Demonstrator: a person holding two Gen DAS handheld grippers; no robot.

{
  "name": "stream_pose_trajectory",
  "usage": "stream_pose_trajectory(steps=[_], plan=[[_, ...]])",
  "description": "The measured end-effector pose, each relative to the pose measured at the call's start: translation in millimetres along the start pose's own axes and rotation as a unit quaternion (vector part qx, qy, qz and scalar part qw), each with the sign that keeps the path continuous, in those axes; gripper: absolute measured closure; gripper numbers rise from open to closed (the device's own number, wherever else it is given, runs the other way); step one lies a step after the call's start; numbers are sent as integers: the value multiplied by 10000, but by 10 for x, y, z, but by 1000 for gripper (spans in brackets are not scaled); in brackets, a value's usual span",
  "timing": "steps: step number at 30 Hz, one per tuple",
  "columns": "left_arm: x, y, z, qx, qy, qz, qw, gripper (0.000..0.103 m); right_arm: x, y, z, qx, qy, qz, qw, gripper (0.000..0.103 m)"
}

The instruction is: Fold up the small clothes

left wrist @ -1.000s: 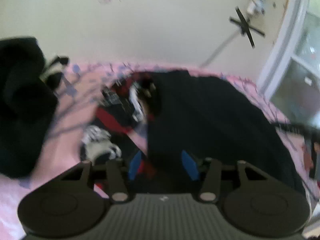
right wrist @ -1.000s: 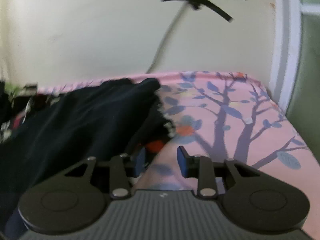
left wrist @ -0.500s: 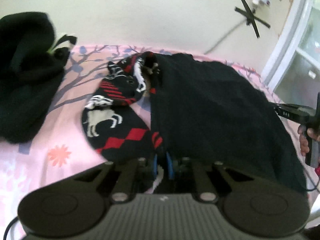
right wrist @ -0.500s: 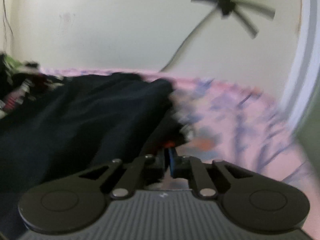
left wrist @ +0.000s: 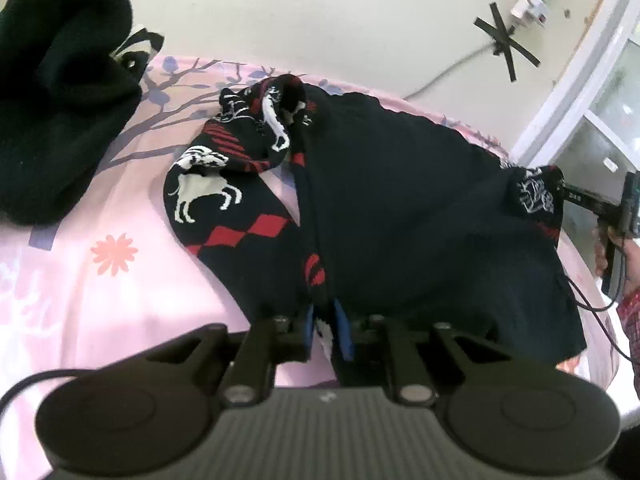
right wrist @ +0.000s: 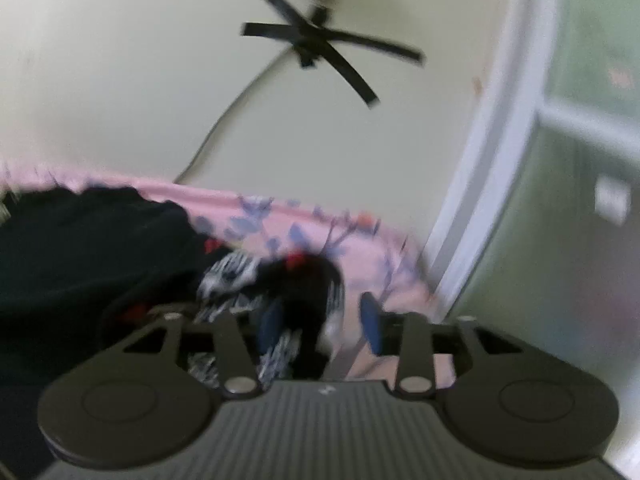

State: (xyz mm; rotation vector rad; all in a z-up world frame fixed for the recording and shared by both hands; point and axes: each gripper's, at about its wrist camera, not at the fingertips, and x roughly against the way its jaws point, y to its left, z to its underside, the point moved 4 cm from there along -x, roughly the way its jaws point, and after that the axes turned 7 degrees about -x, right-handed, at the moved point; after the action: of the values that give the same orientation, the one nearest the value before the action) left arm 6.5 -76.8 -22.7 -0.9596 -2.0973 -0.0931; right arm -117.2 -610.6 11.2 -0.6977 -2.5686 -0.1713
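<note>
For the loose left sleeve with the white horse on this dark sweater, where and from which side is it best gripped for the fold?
Probably the sleeve at its cuff end by the red stripes, coming from the bare pink sheet on the sleeve's outer side. That end lies crumpled and raised, offering an edge to pinch, while the inner side runs under the sweater body.

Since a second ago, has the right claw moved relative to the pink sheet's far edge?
Yes. The right claw tipped upward: the pink sheet edge sits lower in view, with more wall above.
</note>
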Motion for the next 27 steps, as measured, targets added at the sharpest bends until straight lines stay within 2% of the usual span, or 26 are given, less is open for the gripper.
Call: stream_pose_trajectory(steps=[2,3,4,6,7,8,9,10,11,12,13,14,15,16,17,18,20,23,25,27], plan=[[21,-33,15,-86,-3,83,9999,73,105,-93,178,-564,172,-302,9978,58],[32,-60,21,-100,-6,173,9998,60,158,-121,276,-868,271,-493,9946,56],[38,-83,27,-105,-21,233,9997,56,189,-127,358,-1127,376,-712,9904,56],[27,-127,36,-119,-4,286,9995,56,224,-47,479,-1444,522,-1145,9815,57],[6,-137,43,-86,26,286,9996,58,188,36,506,-1463,578,-1306,9789,62],[-19,-137,51,-22,68,303,9995,60,173,141,533,-1329,651,-1390,9792,78],[-42,-130,58,69,131,330,9993,68,153,230,539,-1070,687,-1278,9836,103],[-49,-126,62,137,168,348,9992,83,124,287,527,-724,671,-1055,9895,103],[-39,-116,69,182,176,329,9991,89,121,340,484,-343,590,-881,9938,103],[-12,-105,79,192,148,315,9992,93,123,340,410,-28,463,-671,9967,103],[24,-90,89,199,111,341,9992,94,135,326,316,375,249,-265,9986,103],[66,-79,99,211,70,383,9990,94,170,301,197,968,-122,404,9944,103],[102,-73,110,217,48,427,9988,94,205,259,70,1620,-555,1137,9786,103],[135,-68,121,226,41,476,9986,94,231,193,-52,2124,-892,1785,9566,103],[161,-57,131,239,42,518,9984,94,246,113,-150,2405,-1054,2189,9397,103],[195,-46,143,258,41,578,9980,94,269,16,-240,2542,-1159,2454,9283,103],[260,-34,164,276,31,678,9973,94,280,-129,-318,2713,-1163,2763,9146,100],[338,-11,205,280,38,723,9970,94,188,-218,-134,2975,-746,2866,9076,74],[332,4,233,256,147,714,9970,92,116,-268,113,2988,-400,2744,9132,69],[292,25,278,226,314,613,9974,92,96,-303,350,2698,-79,2534,9289,68]])
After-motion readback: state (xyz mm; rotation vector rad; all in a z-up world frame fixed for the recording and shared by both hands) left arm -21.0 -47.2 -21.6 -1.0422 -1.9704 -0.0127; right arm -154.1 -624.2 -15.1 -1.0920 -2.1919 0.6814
